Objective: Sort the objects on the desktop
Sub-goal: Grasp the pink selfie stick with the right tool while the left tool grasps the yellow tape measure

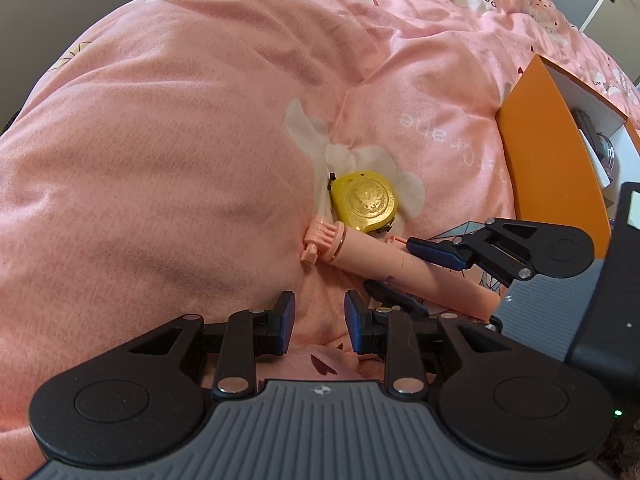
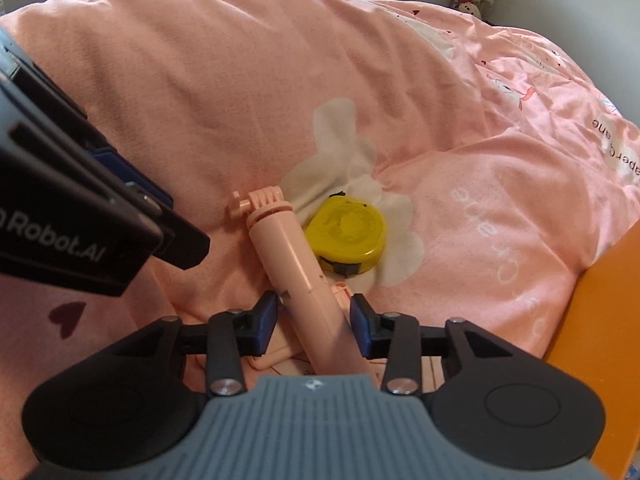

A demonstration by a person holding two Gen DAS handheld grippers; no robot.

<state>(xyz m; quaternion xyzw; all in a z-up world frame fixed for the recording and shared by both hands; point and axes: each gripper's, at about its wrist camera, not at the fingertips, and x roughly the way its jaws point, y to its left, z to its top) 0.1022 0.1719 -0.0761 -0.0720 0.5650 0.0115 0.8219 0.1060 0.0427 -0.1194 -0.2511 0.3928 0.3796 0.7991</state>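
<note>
A pink selfie-stick handle lies slantwise on the pink duvet, its mount end toward a yellow tape measure that rests against it. In the right wrist view the handle runs between the blue pads of my right gripper, which stands open around it, with a gap showing on the right side. The tape measure sits just beyond. My left gripper hovers over bare duvet left of the handle, its jaws a narrow gap apart with nothing in them. The right gripper straddles the handle there too.
An orange box with a white inside stands open at the right and holds a few dark items; its wall is close on the right. The bulging duvet rises on the left. The left tool's black housing fills the left side.
</note>
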